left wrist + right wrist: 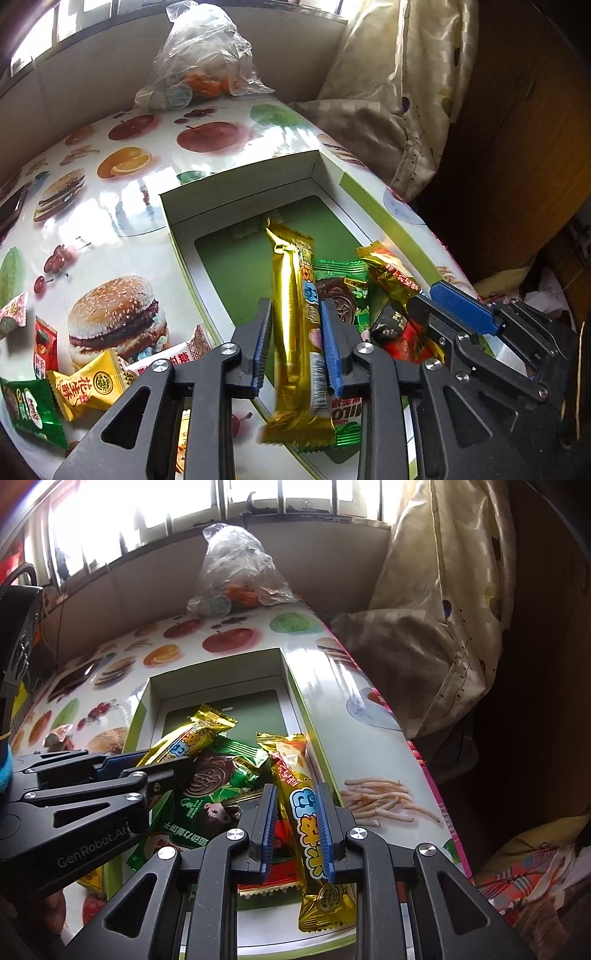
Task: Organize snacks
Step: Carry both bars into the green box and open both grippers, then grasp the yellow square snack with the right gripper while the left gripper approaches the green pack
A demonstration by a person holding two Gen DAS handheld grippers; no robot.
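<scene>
A shallow white box with a green floor stands open on the table; it also shows in the right wrist view. My left gripper is shut on a long gold snack bar and holds it over the box. My right gripper is shut on a second gold snack bar, also over the box. A green chocolate wrapper and a red packet lie in the box. Each gripper shows in the other's view: the right gripper at right, the left gripper at left.
Loose snacks lie on the table left of the box: a yellow packet, a green packet, a red packet. A clear plastic bag stands at the table's far edge. A curtain hangs to the right of the table.
</scene>
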